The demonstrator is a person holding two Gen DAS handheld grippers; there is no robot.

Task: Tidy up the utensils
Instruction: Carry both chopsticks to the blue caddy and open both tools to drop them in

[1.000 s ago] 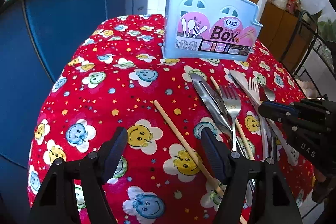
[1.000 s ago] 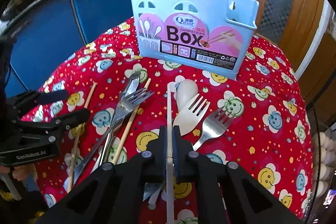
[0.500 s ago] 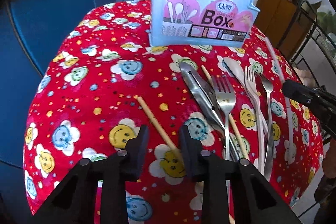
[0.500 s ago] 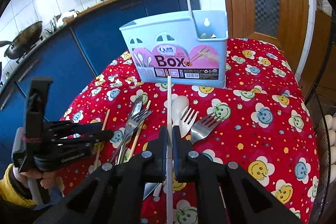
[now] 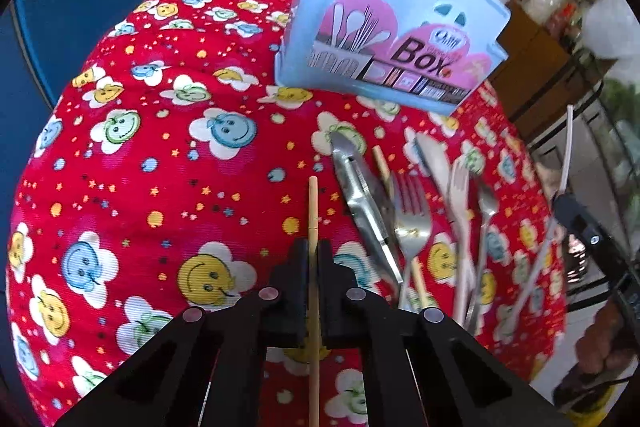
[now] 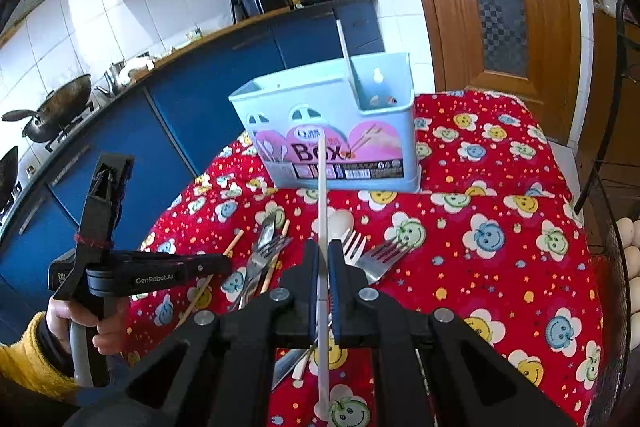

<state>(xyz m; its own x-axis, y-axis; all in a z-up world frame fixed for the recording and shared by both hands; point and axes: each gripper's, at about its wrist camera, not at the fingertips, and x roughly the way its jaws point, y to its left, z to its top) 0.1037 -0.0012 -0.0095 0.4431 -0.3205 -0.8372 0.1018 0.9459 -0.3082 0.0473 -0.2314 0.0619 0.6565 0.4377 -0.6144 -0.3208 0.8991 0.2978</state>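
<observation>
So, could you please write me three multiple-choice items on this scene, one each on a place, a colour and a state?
1. Where does the blue utensil box stand?
A. On the red tablecloth
B. On the counter
C. On the floor

2. What colour is the chopstick in the right tool?
A. Black
B. White
C. Green

3. The left tool is:
A. Wide open
B. Shut on a fork
C. Shut on a wooden chopstick

A: the red tablecloth lies under the box.
B: a white stick runs between the pads.
C: the wooden chopstick is clamped.
</observation>
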